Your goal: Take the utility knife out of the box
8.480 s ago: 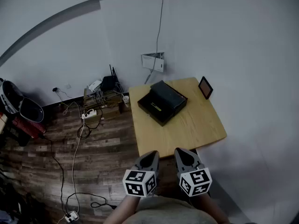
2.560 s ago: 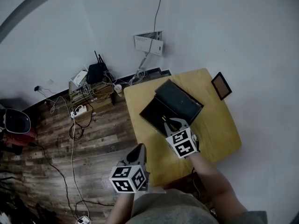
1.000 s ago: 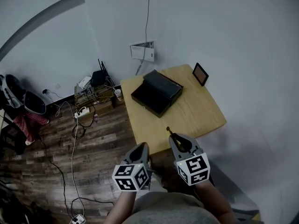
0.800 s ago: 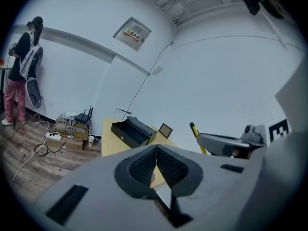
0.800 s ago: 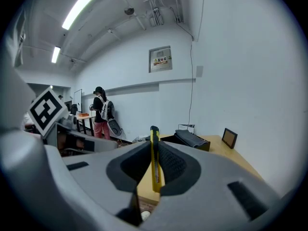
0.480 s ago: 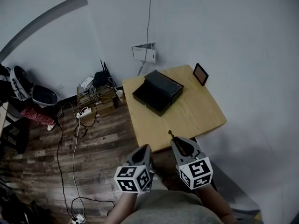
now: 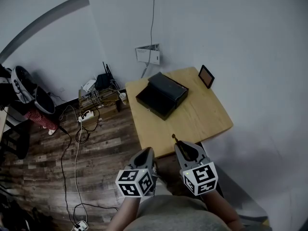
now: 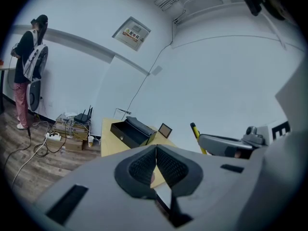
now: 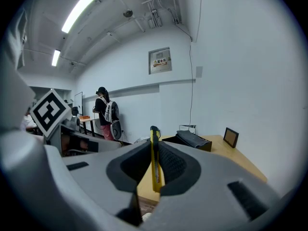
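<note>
Now the right gripper, low in the head view, is pinched on the thin yellow utility knife, far below the box. It looks light, hard and a bit slippery, so mid-handle seems the best place to hold it. In the right gripper view its long side runs up and down, dark tip on top; the left gripper is closed on nothing.

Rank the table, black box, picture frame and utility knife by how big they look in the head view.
1. table
2. black box
3. picture frame
4. utility knife, only partly visible
</note>
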A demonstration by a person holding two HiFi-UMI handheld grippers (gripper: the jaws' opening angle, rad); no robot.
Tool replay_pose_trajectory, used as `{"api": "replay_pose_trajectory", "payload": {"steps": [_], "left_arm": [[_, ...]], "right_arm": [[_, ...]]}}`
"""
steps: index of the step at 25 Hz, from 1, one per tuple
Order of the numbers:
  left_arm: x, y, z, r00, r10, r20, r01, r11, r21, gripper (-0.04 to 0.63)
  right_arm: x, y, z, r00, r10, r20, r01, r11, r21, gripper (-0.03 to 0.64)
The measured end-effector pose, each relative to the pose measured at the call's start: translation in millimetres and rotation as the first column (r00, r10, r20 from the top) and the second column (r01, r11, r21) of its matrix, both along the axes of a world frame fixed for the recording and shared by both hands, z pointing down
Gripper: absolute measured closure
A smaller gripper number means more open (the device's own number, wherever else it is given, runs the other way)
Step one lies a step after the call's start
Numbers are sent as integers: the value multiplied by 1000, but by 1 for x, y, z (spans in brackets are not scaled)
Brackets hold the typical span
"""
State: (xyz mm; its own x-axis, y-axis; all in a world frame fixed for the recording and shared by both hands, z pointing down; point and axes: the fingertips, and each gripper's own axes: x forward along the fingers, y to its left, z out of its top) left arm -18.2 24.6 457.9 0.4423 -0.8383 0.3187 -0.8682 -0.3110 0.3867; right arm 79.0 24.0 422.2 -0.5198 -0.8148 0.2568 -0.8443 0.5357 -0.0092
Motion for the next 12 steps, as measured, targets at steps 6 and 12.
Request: {"api": "replay_pose_trajectory", "payload": {"steps": [6, 12], "left_arm": [[1, -6, -2, 1000, 2, 3, -2, 1000, -4, 592], [-1, -9, 2, 1000, -5, 2, 5, 1000, -4, 592]], "right_arm": [[-2, -6, -4, 1000, -9, 10, 9, 1000, 5, 577], [-4, -10, -2, 1000, -14, 17, 14, 1000, 14, 577]]}}
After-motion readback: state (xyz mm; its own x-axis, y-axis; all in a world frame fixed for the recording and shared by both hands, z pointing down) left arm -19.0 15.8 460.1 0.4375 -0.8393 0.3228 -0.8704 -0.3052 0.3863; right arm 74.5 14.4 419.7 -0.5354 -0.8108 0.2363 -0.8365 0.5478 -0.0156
